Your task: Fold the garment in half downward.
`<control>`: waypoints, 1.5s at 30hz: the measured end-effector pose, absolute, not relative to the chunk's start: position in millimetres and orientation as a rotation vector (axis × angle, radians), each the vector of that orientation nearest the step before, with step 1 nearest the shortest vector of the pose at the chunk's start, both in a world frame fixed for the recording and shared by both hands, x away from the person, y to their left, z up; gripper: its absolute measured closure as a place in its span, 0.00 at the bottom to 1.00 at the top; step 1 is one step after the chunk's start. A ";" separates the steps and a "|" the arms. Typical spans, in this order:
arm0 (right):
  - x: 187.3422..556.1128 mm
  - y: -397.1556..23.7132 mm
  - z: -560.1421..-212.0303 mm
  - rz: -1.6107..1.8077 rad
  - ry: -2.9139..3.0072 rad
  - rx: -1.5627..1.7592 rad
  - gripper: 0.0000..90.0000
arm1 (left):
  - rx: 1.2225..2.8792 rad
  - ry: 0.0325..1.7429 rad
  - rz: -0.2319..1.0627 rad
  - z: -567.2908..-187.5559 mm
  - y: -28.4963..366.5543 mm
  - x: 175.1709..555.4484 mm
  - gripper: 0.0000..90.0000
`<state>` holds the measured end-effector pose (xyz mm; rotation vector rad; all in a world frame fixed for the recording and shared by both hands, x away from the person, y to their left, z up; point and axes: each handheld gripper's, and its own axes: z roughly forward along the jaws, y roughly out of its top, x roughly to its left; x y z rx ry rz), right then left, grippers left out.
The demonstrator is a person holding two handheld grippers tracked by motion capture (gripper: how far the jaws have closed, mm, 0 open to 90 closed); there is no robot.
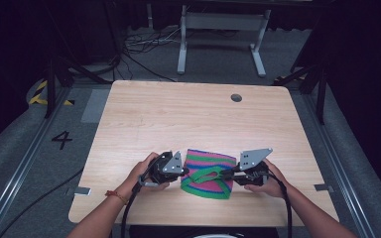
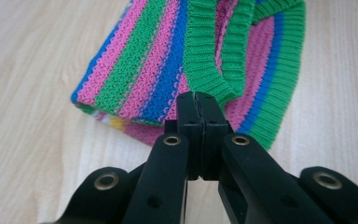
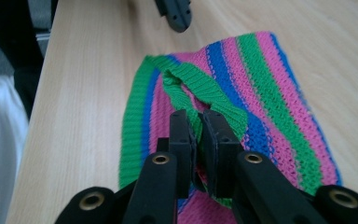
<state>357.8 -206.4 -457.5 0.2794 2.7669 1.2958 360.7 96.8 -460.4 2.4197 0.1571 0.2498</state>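
The striped knitted garment (image 1: 209,174) — pink, green and blue bands with a green ribbed trim — lay on the pale wooden surface (image 1: 188,116), close to the person's edge and about midway across it. Both grippers were at it, one from each side.

The left gripper (image 1: 182,173) sat at the garment's left edge, held in the left hand (image 1: 146,172). In the left gripper view its jaws were pressed flat together with no gap between them, the left gripper (image 2: 197,105) tip right against the green ribbed band (image 2: 205,65) — whether any yarn was actually pinched between them could not be told.

On the other side of the garment, the right gripper (image 1: 229,173) reached in, the right hand (image 1: 270,181) behind it. In the right gripper view the right gripper (image 3: 198,128) was clenched on the green ribbed band (image 3: 205,88), a fold of it caught in the narrow slot between the jaws — the band rose off the striped body there. The tip of the other gripper showed beyond the garment's far edge.

In the high view the trim formed an open green loop on top of the garment, between the two grippers.
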 end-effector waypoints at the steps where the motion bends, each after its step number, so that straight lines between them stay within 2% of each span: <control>1: 355.4 -206.2 -459.4 1.295 2.779 0.274 0.92 | 2.415 0.158 0.241 -461.0 96.0 359.7 1.00; 10: 334.4 -200.8 -481.6 1.203 2.866 0.226 0.89 | 2.466 0.109 0.171 -479.9 80.4 352.5 1.00; 16: 331.8 -208.3 -489.3 1.229 2.863 0.294 0.86 | 2.460 0.129 0.088 -485.4 85.2 353.5 1.00; 24: 332.0 -211.0 -490.7 1.186 2.813 0.285 0.87 | 2.456 0.150 0.126 -488.9 81.7 351.1 1.00; 32: 348.3 -219.0 -492.4 1.150 2.747 0.347 0.87 | 2.441 0.196 0.172 -490.9 73.1 357.3 1.00; 39: 352.8 -221.2 -493.3 1.150 2.731 0.367 0.86 | 2.430 0.212 0.162 -491.7 73.4 361.2 1.00; 45: 348.3 -219.3 -490.7 1.133 2.735 0.372 0.80 | 2.430 0.228 0.162 -490.8 73.3 358.8 0.99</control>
